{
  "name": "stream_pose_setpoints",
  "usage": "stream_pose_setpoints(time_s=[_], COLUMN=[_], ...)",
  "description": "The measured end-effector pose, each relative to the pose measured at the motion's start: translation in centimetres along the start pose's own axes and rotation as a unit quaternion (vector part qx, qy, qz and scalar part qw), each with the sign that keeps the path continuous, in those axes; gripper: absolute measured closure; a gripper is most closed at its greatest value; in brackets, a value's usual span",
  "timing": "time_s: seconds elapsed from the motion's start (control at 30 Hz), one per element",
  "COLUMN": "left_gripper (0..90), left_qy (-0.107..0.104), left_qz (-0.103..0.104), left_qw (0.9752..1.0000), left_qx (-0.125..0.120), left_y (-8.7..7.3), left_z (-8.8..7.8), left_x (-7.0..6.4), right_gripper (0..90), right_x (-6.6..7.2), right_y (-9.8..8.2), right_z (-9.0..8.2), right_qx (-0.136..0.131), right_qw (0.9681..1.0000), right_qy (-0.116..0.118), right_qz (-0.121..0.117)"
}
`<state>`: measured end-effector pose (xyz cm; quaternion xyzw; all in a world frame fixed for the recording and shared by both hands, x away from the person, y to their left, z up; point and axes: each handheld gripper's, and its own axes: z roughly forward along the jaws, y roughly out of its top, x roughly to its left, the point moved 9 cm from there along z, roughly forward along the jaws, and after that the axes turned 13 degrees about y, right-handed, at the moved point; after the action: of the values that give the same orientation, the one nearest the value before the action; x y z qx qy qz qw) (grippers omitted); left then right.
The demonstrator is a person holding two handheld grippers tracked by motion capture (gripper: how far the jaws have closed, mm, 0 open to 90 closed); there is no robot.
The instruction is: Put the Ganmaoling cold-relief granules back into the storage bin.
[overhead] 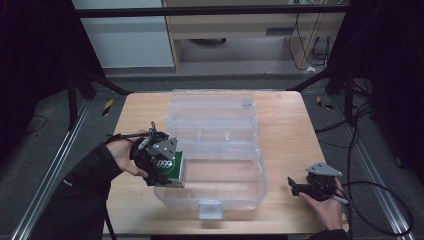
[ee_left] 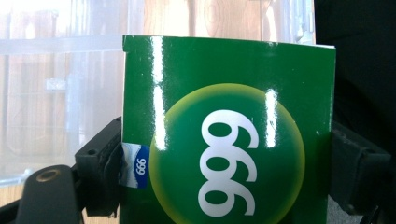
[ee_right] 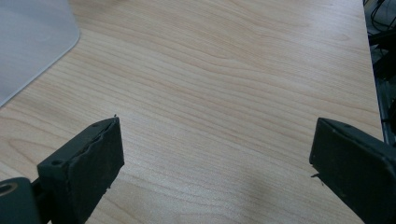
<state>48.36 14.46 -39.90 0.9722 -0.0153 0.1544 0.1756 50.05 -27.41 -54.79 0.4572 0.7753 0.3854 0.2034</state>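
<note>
High view, from the left: the left gripper (overhead: pixel 162 165) is clamped on a green box (overhead: pixel 175 169) marked 999, carried at the left wall of the clear plastic case (overhead: pixel 215 150), which lies open on the wooden table (overhead: pixel 285 130). Picking up looks done; setting the box inside and letting go remain. It seems to hang over the near compartment's rim, though the clear walls make that hard to judge. Far right, the right gripper (overhead: pixel 294 186) rests on the table, jaws spread, holding nothing.

table (overhead: pixel 290 130): wood, under both claws
cables (overhead: pixel 370 190): black, on the floor right of the right claw
cabinet (overhead: pixel 240 25): far beyond both claws
</note>
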Motion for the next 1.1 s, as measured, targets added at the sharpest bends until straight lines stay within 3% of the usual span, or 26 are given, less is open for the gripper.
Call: stream_pose_setpoints(time_s=[0.4,1.1], left_gripper=[14.8,14.8], left_qy=[-0.010,-0.020], left_qz=[0.005,-0.007], left_qw=[0.9999,0.9995], left_qx=[0.002,0.022], left_y=[0.6,-0.8], left_z=[1.5,4.5], left_x=[-0.4,-1.3], right_gripper=[3.4,3.4], right_x=[0.0,0.2], right_y=[0.0,-0.1], right_z=[0.0,0.1], right_qx=[0.001,0.004], right_qw=[1.0000,1.0000], right_qy=[0.001,0.004], right_qz=[-0.002,-0.002])
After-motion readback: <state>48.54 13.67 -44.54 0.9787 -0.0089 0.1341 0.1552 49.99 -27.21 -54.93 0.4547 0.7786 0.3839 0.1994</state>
